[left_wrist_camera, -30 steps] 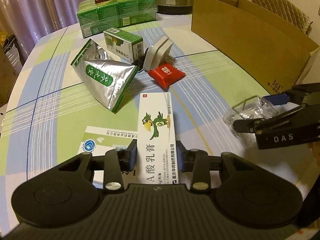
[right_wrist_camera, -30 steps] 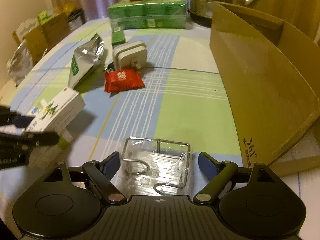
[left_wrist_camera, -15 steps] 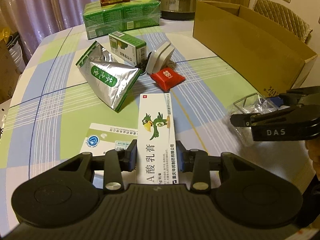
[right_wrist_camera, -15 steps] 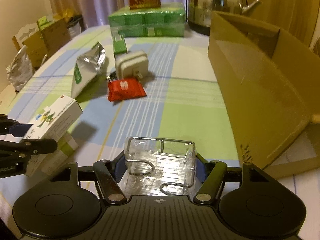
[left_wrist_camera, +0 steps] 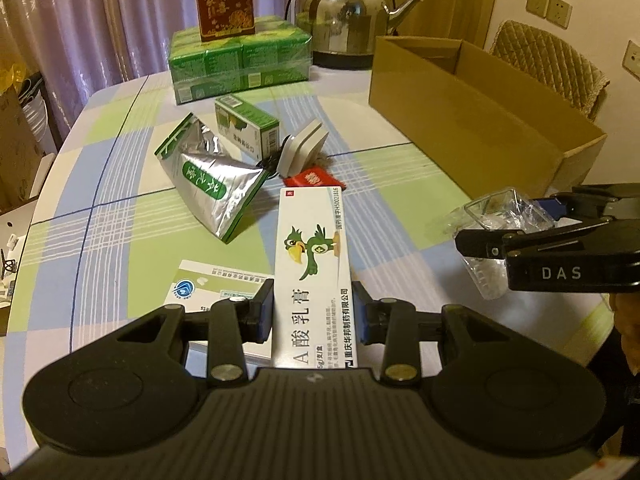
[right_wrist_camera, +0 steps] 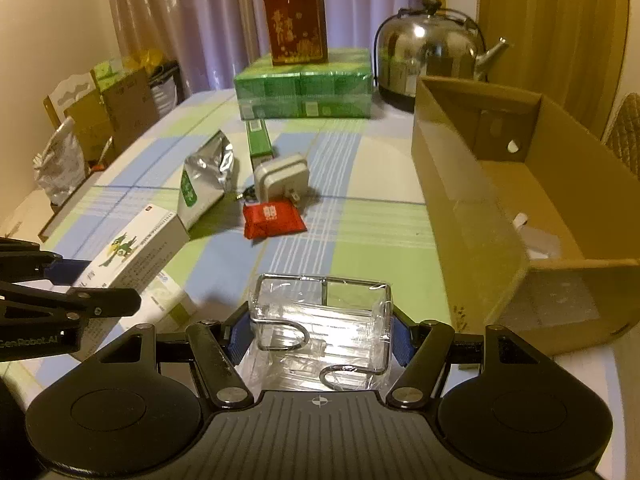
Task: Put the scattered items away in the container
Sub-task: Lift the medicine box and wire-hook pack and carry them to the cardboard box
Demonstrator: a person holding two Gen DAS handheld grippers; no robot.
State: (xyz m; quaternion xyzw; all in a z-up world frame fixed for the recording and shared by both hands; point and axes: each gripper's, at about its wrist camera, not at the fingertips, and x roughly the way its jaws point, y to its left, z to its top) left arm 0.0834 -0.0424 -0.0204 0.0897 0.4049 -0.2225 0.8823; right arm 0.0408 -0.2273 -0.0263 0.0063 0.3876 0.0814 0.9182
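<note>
Cardboard carton (left_wrist_camera: 310,264), perhaps plastic-wrapped wire rack (right_wrist_camera: 322,322)

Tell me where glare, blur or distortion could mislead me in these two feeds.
Right wrist view: bright glare on the wrapped wire rack in the right claw, a highlight on the kettle, slightly soft foil bag. Left wrist view: ointment box print sharp, cardboard box edges bowed by the fisheye; warm dim cast in both.
</note>
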